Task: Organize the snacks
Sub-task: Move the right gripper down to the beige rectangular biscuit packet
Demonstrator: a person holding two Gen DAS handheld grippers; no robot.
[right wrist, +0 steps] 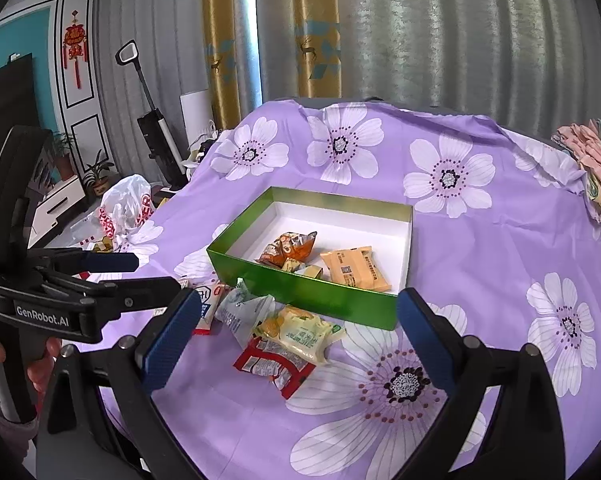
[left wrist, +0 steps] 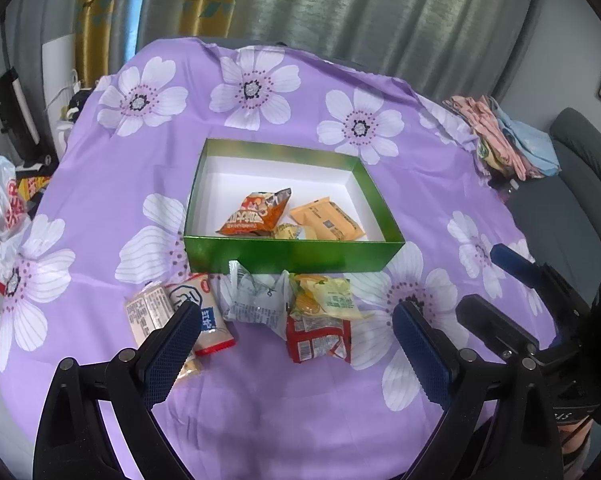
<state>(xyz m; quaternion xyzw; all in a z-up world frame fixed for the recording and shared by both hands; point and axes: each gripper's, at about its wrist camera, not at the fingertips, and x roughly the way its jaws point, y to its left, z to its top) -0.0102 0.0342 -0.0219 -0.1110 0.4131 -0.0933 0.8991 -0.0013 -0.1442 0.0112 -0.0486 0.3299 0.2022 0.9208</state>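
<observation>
Blue-padded fingers [left wrist: 172,354] of the left hand-held gripper [left wrist: 296,356] stand wide apart with nothing between them, poised over the loose snacks on the purple flowered cloth of the table [left wrist: 260,420]. Beside it, the right hand-held gripper [right wrist: 298,340] is equally spread and empty. A green box [left wrist: 292,256] already holds an orange packet [left wrist: 256,214] and a tan packet [left wrist: 326,222]. Just in front of it lie a white-and-red packet [left wrist: 208,320], a crinkled silver packet [left wrist: 256,300], a yellow packet [left wrist: 328,300] and a red packet [left wrist: 318,340]. The yellow one seems to overlap the red, though the fisheye blurs that edge. Best taken first is probably the top yellow packet: come down squarely, pinch its puffed middle, lift clear of the box wall, then release inside.
</observation>
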